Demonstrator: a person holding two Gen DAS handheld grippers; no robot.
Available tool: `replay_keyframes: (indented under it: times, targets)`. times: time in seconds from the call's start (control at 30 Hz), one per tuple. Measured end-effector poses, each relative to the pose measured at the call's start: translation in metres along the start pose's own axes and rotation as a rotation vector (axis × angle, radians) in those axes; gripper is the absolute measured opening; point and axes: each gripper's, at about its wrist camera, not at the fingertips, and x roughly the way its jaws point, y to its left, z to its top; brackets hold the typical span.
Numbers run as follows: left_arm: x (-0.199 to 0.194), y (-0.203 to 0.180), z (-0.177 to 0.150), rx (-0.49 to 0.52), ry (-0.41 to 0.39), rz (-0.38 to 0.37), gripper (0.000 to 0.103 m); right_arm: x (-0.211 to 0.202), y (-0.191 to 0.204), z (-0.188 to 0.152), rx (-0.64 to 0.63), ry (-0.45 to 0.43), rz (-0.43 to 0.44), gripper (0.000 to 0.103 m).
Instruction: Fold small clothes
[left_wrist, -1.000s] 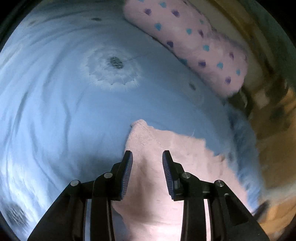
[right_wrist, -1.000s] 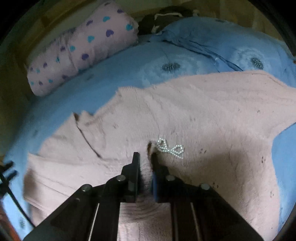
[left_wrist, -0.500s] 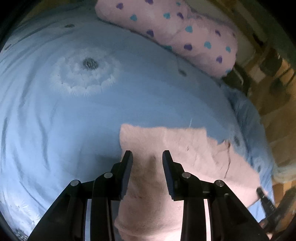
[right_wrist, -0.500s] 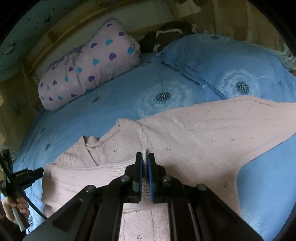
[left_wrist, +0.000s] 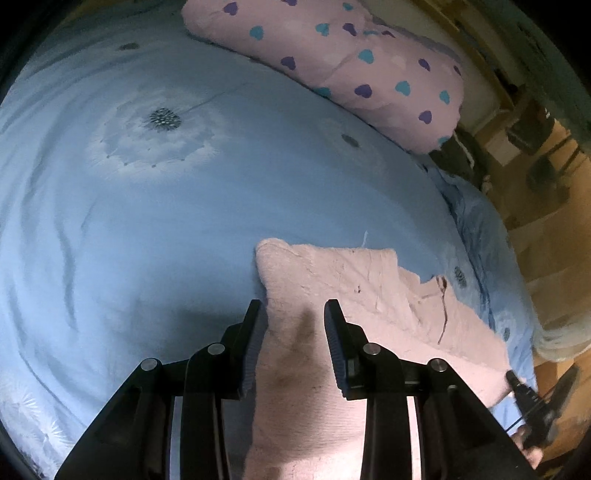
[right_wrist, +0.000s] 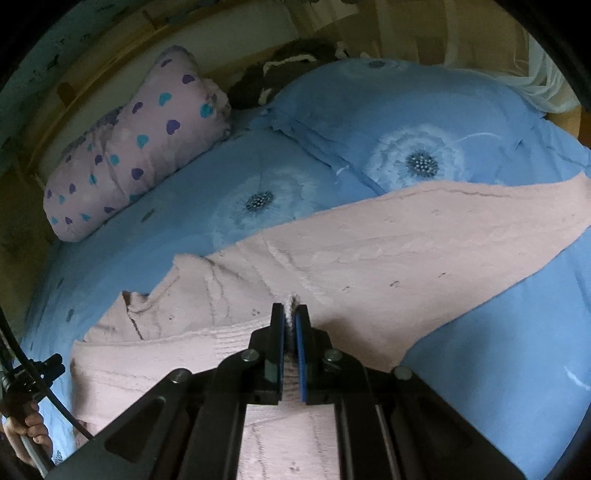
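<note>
1. The pink sweater (right_wrist: 369, 258) lies spread on the bed (left_wrist: 147, 229), below the heart pillow (right_wrist: 140, 147).
2. The right tongs (right_wrist: 290, 321) are clamped on a raised pinch of the sweater's knit near its middle.
3. The left tongs (left_wrist: 295, 321) stand apart over a sweater corner, gripping nothing.
4. Risk: the right grip looks thin, so a pull might slip it free or stretch the loose knit.
5. Risk: lifting with only one side held would likely drag and bunch the sweater, giving a crooked fold.
6. The right view alone shows the long sleeve toward the blue pillow (right_wrist: 424, 122); the left view alone shows the near corner's edge.
</note>
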Motion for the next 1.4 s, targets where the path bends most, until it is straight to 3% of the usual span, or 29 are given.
replay_keyframes:
  times: [0.1, 0.17, 0.2, 0.23, 0.43, 0.57, 0.73, 0.77, 0.83, 0.87, 0.93, 1.0, 1.1, 1.17, 1.27, 1.4]
  targets:
    - [0.008, -0.007, -0.004, 0.035, 0.012, 0.019, 0.012, 0.003, -0.006, 0.002, 0.011, -0.007, -0.022, 0.006]
    - [0.014, -0.008, -0.007, 0.049, 0.019, 0.044, 0.012, 0.018, -0.015, 0.000, 0.050, 0.040, -0.091, 0.021]
    - [0.017, -0.008, -0.009, 0.050, 0.022, 0.066, 0.012, 0.024, -0.020, 0.000, 0.064, 0.073, -0.113, 0.047]
    - [0.018, -0.008, -0.010, 0.047, 0.019, 0.079, 0.012, 0.029, -0.028, 0.001, 0.092, 0.106, -0.121, 0.062]
    - [0.001, -0.012, -0.006, 0.057, -0.049, 0.062, 0.012, 0.001, -0.074, 0.012, 0.294, 0.039, -0.047, 0.062]
    - [0.000, -0.017, -0.005, 0.056, -0.037, 0.050, 0.012, -0.012, -0.080, 0.016, 0.279, 0.041, -0.001, 0.061]
    - [0.001, -0.038, -0.014, 0.065, 0.005, -0.053, 0.012, -0.049, -0.105, 0.034, 0.252, -0.067, 0.010, 0.057]
    - [-0.001, -0.046, -0.018, 0.076, 0.005, -0.087, 0.012, -0.051, -0.113, 0.044, 0.215, -0.054, -0.003, 0.057]
    - [-0.006, -0.066, -0.028, 0.131, 0.006, -0.144, 0.012, -0.060, -0.142, 0.068, 0.118, -0.076, -0.118, 0.056]
    - [-0.008, -0.078, -0.035, 0.173, 0.005, -0.164, 0.012, -0.067, -0.162, 0.077, 0.097, -0.113, -0.211, 0.056]
    - [-0.008, -0.107, -0.056, 0.263, -0.028, -0.193, 0.012, -0.082, -0.209, 0.083, 0.139, -0.208, -0.274, 0.056]
    - [0.005, -0.134, -0.076, 0.301, -0.046, -0.202, 0.012, -0.094, -0.271, 0.073, 0.349, -0.295, -0.224, 0.056]
    - [0.041, -0.188, -0.107, 0.366, 0.012, -0.228, 0.012, -0.098, -0.350, 0.051, 0.739, -0.374, -0.138, 0.056]
    - [0.059, -0.224, -0.126, 0.419, 0.055, -0.259, 0.012, -0.091, -0.366, 0.045, 0.803, -0.349, -0.201, 0.057]
    - [0.087, -0.271, -0.150, 0.414, 0.182, -0.331, 0.012, -0.068, -0.363, 0.055, 0.721, -0.255, -0.361, 0.056]
    - [0.109, -0.305, -0.174, 0.494, 0.240, -0.277, 0.012, -0.047, -0.357, 0.082, 0.630, -0.261, -0.473, 0.061]
